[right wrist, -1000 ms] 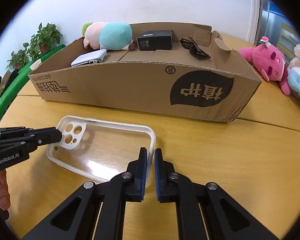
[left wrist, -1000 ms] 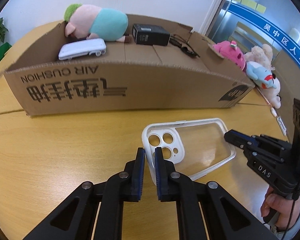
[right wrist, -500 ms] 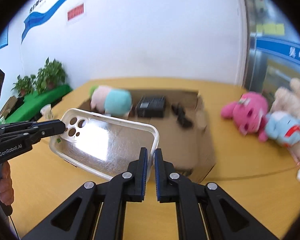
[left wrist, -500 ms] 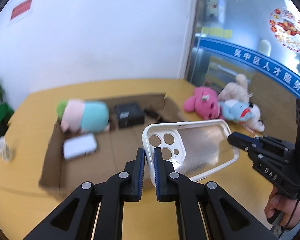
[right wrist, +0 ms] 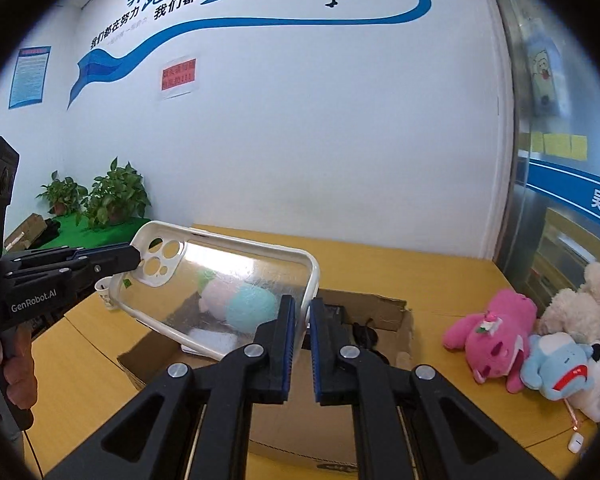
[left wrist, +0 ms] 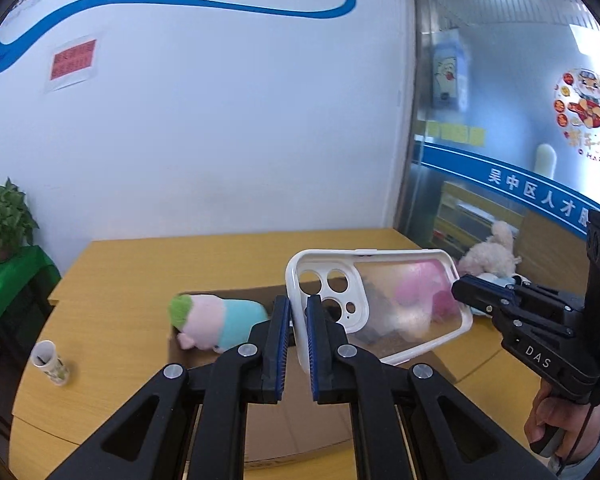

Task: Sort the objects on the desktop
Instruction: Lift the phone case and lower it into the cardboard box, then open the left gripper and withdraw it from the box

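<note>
Both the left gripper [left wrist: 298, 322] and the right gripper [right wrist: 302, 322] are pinching opposite ends of the clear phone case [left wrist: 396, 300] above the cardboard box [right wrist: 380, 312], so they should be lowering it level, together.

The clear phone case [right wrist: 220, 280] blurred the pastel plush [right wrist: 240, 300] behind it. The cardboard box [right wrist: 364, 360] was half hidden by the right gripper [right wrist: 301, 332]. The white plush [right wrist: 596, 368] ran off the right edge.
</note>
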{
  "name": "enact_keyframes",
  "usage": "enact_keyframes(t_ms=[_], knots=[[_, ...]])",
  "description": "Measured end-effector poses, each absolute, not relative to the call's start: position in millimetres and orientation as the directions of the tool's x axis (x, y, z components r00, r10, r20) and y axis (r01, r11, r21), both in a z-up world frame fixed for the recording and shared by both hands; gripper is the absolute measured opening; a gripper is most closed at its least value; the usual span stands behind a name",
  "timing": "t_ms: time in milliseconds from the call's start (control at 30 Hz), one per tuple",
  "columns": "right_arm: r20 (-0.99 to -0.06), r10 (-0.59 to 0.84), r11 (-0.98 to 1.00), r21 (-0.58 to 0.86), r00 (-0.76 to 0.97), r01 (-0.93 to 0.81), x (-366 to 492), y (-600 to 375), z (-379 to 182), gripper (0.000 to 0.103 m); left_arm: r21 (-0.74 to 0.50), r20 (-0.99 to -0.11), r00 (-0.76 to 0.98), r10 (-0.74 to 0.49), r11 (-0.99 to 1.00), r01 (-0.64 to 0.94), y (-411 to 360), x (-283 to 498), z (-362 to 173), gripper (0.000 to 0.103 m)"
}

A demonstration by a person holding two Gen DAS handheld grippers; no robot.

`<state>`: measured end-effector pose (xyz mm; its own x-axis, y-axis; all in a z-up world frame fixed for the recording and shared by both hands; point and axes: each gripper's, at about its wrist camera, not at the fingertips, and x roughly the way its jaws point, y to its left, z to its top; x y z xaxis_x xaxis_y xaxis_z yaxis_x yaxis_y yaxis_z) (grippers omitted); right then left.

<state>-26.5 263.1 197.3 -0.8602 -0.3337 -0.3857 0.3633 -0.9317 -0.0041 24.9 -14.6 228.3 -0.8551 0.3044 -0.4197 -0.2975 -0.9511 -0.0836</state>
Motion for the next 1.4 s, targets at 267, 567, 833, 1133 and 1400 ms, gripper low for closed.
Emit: enact_keyframes(t_ms=[267,567,833,1133,1400], knots=[[-0.418,-0.429,-0.892,0.057,-0.801,0.448,-63.6,207.6,183.5,0.007,-0.089,-0.472,-0.857,0.207,-0.978,-0.188,-69.1,-8.0,217.8,0.005],[-0.542,-0.459,-0.878,0.156,-0.704,0.453,-109.0,184.1,120.7,0.007,-0.116,-0.617,-0.76,0.204,-0.979,-0.168,-90.6,-45.7,149.9,0.005],[-0.71,-0.456,-0.881,0.274,-0.537,0.385,-141.0,190.0,24.0,0.008,-0.077,-0.755,-0.632,0.176,-0.98,-0.181,-74.7,-71.7,77.0,0.005],[-0.81,-0.438,-0.884,0.309,-0.389,0.35,-153.8,178.1,-29.7,0.009,0.03,-0.858,-0.51,0.061,-0.985,-0.168,-62.4,-88.5,28.7,0.005],[-0.843,-0.437,-0.876,0.317,-0.316,0.364,-160.0,165.7,-37.4,0.011,0.064,-0.902,-0.432,-0.021,-0.994,-0.086,-73.0,-98.5,8.2,0.007]])
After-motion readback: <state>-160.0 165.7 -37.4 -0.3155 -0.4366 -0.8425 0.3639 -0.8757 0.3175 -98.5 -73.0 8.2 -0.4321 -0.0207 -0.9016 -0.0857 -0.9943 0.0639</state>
